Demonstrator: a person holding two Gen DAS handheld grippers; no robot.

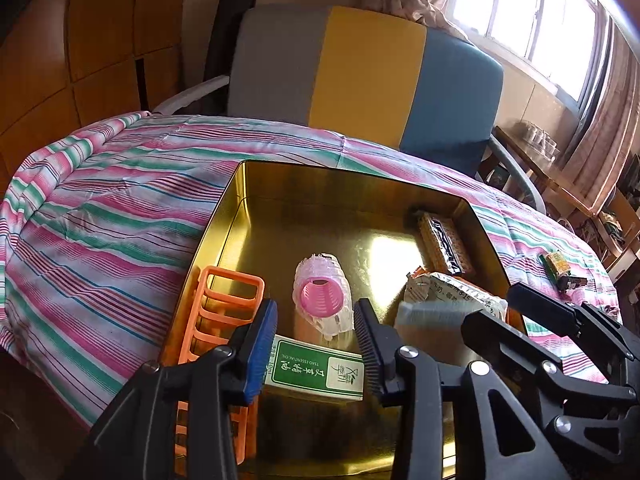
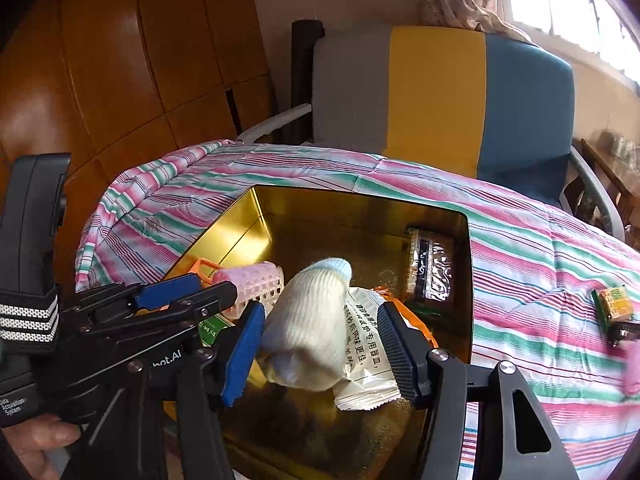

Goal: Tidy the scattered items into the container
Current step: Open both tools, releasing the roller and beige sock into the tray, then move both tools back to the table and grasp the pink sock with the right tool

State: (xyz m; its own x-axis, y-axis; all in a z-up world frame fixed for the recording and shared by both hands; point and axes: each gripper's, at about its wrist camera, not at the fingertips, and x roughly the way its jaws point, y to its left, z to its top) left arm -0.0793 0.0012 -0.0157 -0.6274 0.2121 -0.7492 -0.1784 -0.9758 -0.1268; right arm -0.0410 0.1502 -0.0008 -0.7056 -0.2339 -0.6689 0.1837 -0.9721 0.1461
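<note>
My left hand-held gripper (image 1: 316,320) hangs over the gold tin (image 1: 224,216), jaws narrowly parted and gripping nothing. The pink hair roller (image 1: 322,294) lies on the tin floor just beyond the fingertips, free of both pads. Below it, between the fingers in that view, sits a green and white box (image 1: 316,372) printed "TSAO ESSENTIAL OIL" and "10ml", with Chinese characters I can't fully read. An orange plastic rack (image 1: 218,320) leans against the tin's wall at 9 o'clock.

My right hand-held gripper (image 2: 320,340) holds a rolled cream sock (image 2: 308,320) with a pale blue cuff over the tin, the jaws at middling width. The blue pad touches the sock; whether the black pad presses it I cannot tell. Beneath the sock lies a white sachet (image 2: 366,356) with black Chinese print and an orange edge. A dark foil snack pack (image 2: 430,268) rests in the tin's corner at 1 o'clock; its writing is too small to read.

The tin sits on a worktop under a pink, green and white striped cloth (image 2: 540,248). Out on the cloth at 3 o'clock, outside the tin, lies a small green and yellow packet (image 2: 612,304), label unreadable. The left tool's body reads "...bot.AI".
</note>
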